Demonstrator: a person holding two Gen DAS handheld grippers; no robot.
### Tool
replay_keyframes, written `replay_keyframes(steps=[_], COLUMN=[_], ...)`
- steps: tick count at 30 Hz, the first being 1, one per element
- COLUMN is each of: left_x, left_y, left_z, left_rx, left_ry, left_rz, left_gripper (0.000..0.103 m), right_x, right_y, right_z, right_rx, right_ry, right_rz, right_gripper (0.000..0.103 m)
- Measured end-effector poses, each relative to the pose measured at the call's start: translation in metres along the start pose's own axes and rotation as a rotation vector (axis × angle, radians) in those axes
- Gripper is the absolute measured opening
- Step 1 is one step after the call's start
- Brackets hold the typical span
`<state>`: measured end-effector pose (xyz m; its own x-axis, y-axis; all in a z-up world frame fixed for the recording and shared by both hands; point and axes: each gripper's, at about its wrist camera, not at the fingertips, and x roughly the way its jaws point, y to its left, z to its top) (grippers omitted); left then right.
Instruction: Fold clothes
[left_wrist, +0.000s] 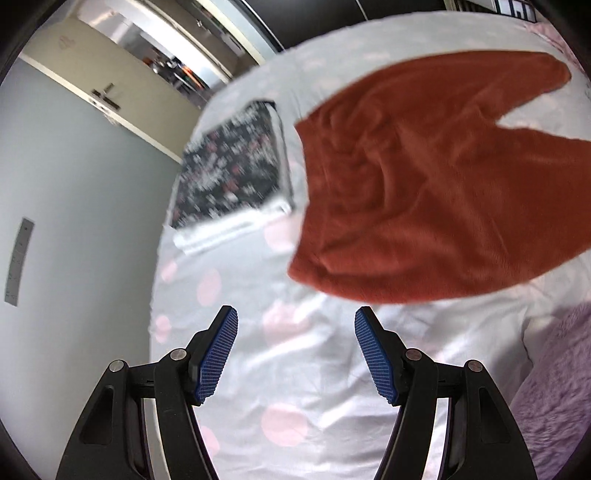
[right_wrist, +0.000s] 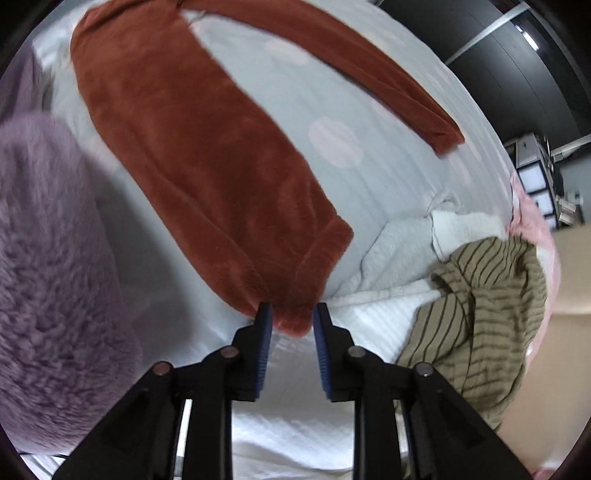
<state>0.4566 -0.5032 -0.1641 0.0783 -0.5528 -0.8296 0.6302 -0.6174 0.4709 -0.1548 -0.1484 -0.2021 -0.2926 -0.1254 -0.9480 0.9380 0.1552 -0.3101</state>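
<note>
Rust-red fleece trousers (left_wrist: 424, 184) lie spread on a pale bed sheet with pink dots (left_wrist: 295, 369). My left gripper (left_wrist: 295, 325) is open and empty, hovering over the sheet just short of the trousers' waist end. In the right wrist view one trouser leg (right_wrist: 207, 177) runs toward me, the other leg (right_wrist: 369, 74) stretches to the right. My right gripper (right_wrist: 292, 314) is open with its jaws partly closed in on either side of the leg's cuff corner (right_wrist: 291, 321), not clamped on it.
A folded dark floral garment (left_wrist: 229, 173) lies on the bed at left, near the bed edge. A purple fuzzy garment (right_wrist: 48, 258) lies at left of the right gripper. An olive striped garment (right_wrist: 480, 306) and white towels (right_wrist: 399, 251) lie at right.
</note>
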Motion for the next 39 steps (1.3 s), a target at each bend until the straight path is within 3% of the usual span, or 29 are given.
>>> replay_keyframes(steps=[4,9,13,16,21,23,26,30,34,39], left_x=[0.022,0.034,0.036,0.038,0.04,0.037,0.035,0.038,0.057,0.086], left_y=[-0.007,-0.021,-0.03,-0.033,-0.043,-0.047,-0.051,-0.06,-0.082,-0.097], left_z=[-0.006,-0.014,-0.018,-0.018,-0.02,-0.023,-0.023,-0.02,-0.017,-0.013], left_rx=[0.023,0.06,0.08,0.082,0.109,0.148,0.192,0.27,0.417,0.514], left_ry=[0.068,0.11,0.121,0.121,0.116,0.107,0.09,0.054,0.047,0.072], left_rz=[-0.004,-0.016,-0.022,-0.028,-0.033,-0.029,-0.018,0.017,0.048,0.032], left_gripper=[0.067,0.068,0.068,0.068,0.068,0.068,0.068,0.068,0.068,0.067], right_x=[0.019,0.028,0.026,0.024,0.034,0.038,0.029,0.011,-0.004,-0.003], right_y=[0.006,0.019,0.027,0.03,0.02,0.014,0.004,-0.018,-0.034,-0.04], right_z=[0.003,0.005,0.002,0.0,0.007,0.011,0.014,0.02,0.024,0.025], right_rx=[-0.104,-0.235,-0.34,-0.386,-0.268,-0.205,-0.149,-0.054,0.012,0.048], right_ry=[0.048,0.076,0.081,0.083,0.089,0.102,0.056,0.011,-0.034,-0.033], right_rz=[0.054,0.057,0.066,0.046,0.024,0.026,0.012,-0.001,-0.025,-0.013], right_gripper=[0.022,0.024,0.037,0.038,0.036,0.017,0.011,0.01,0.009,0.009])
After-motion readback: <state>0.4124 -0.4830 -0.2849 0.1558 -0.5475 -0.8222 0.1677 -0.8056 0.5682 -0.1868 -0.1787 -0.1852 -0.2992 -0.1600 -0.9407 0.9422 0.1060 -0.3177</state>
